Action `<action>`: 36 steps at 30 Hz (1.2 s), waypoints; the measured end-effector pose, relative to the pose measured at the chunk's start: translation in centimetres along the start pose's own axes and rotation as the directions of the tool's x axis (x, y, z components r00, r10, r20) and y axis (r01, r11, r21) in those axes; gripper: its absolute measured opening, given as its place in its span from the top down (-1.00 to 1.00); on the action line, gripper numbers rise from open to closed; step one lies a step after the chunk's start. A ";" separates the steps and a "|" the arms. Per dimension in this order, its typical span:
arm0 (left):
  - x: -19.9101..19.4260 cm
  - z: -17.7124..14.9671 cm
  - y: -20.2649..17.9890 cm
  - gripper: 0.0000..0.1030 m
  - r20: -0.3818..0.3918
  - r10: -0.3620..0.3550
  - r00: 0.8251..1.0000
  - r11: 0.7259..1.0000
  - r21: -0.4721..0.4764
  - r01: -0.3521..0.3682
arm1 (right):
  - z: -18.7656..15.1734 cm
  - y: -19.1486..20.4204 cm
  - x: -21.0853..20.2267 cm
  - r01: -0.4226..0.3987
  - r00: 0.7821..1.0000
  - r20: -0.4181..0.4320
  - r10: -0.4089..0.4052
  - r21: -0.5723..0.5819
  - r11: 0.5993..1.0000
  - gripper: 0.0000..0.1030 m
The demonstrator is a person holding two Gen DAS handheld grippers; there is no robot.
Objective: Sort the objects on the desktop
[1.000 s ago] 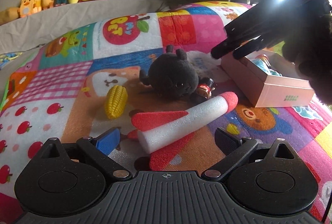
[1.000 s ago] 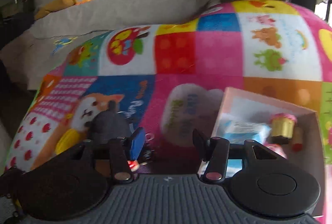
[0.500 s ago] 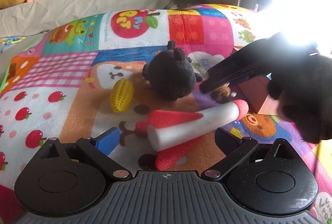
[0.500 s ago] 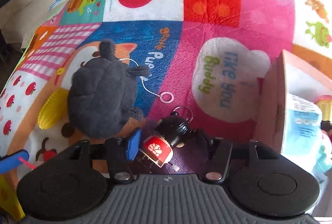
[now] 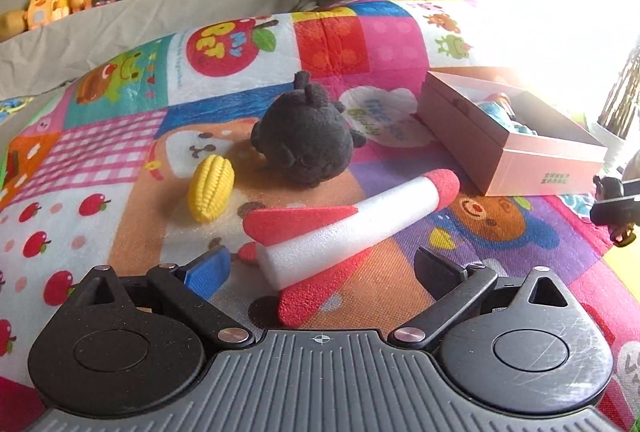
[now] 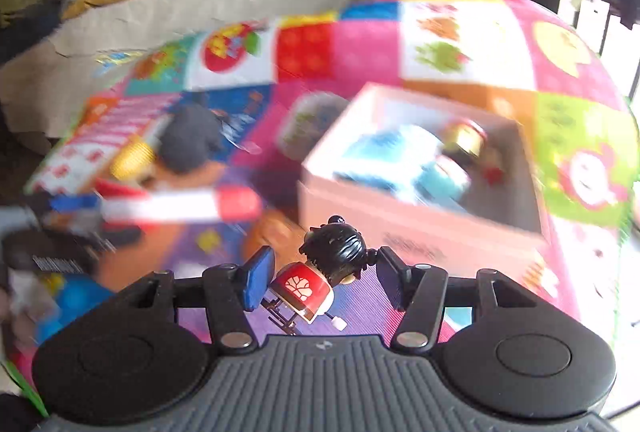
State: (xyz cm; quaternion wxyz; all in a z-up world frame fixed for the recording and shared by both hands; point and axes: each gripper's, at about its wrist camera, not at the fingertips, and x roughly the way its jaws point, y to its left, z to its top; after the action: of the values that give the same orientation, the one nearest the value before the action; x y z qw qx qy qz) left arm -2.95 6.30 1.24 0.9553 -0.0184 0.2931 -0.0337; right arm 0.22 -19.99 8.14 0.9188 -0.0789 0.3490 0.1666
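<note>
A small doll (image 6: 320,272) with black hair and a red body hangs above the mat near the front wall of the pink box (image 6: 400,228). My right gripper (image 6: 322,276) is shut on it. In the left wrist view that gripper shows only as a dark tip at the right edge. My left gripper (image 5: 322,266) stands open low over the mat. The tail of a white and red foam rocket (image 5: 352,220) lies between its fingers, untouched. Behind the rocket lie a yellow toy corn (image 5: 210,191) and a black plush (image 5: 308,143).
The pink box (image 5: 460,127) holds a blue packet and small toys. A bright patchwork play mat (image 5: 120,159) covers the surface, with a grey cushion and several plush toys along the back wall. Strong glare fills the right side.
My right gripper took the doll from beside the black plush and carried it right, to the front of the pink box. The left gripper has hardly moved.
</note>
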 end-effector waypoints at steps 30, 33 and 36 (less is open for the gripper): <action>-1.6 7.0 -0.7 0.33 0.025 0.003 1.000 0.995 0.100 -0.006 | -8.4 -5.5 0.1 0.070 0.980 0.152 -0.128 0.336 0.939 -0.64; -3.4 5.9 -5.5 0.33 -0.010 -0.178 0.984 0.964 0.201 0.177 | -8.3 -5.6 0.2 0.075 0.981 0.144 -0.130 0.338 0.938 -0.65; -3.2 3.3 -10.0 0.33 -0.099 -0.288 0.953 0.898 0.318 0.304 | -8.4 -5.5 0.2 0.082 0.980 0.144 -0.137 0.337 0.938 -0.66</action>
State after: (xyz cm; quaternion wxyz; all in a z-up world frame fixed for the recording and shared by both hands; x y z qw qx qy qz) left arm -4.31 -3.36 6.29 0.9210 0.0981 0.3007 -0.2274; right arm -2.77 -27.23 1.93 0.9526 0.0703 0.2897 0.0605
